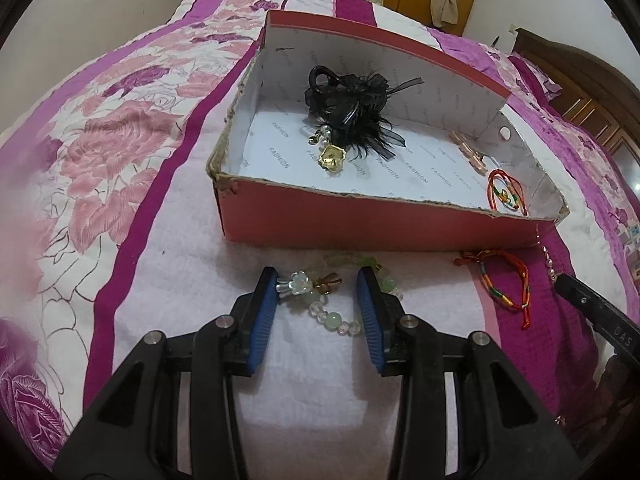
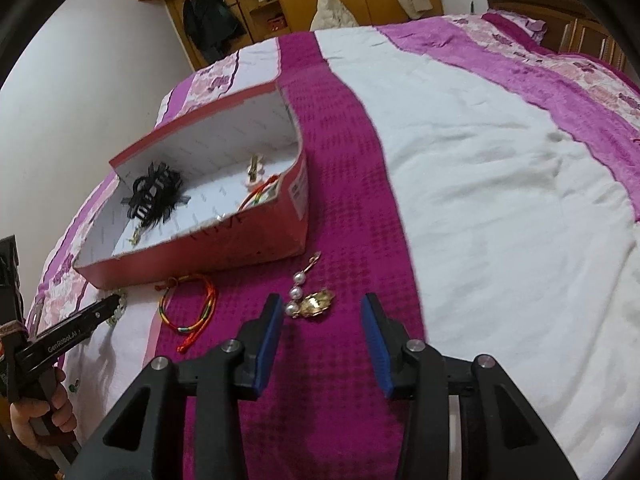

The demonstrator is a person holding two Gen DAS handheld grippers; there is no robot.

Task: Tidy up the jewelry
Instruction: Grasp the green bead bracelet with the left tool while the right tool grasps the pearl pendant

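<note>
The red cardboard shoe box with its white printed lining sits on the pink-and-magenta floral quilted bedspread as the collecting place. It already holds a black feathered hair clip, a gold flower-shaped earring with pearls, a pale pink hair clip and a red woven thread bracelet at its right end.

Three pieces lie outside, just before the box's near wall. The left gripper is spread wide, holding nothing, its ribbed blue pads straddling a glassy bracelet of pale green and clear beads with a flower charm; the beads lie slack on the quilt between the jaws, likely lined up for a pinch. The smooth round beads may slip, so the charm cluster looks the surer hold.

The right gripper is likewise released and empty, low over the magenta stripe, with a gold shell-like earring strung with three pearls just ahead between its fingertips. A multicoloured braided thread bracelet lies loose between the two tools, limp and flat.
</note>
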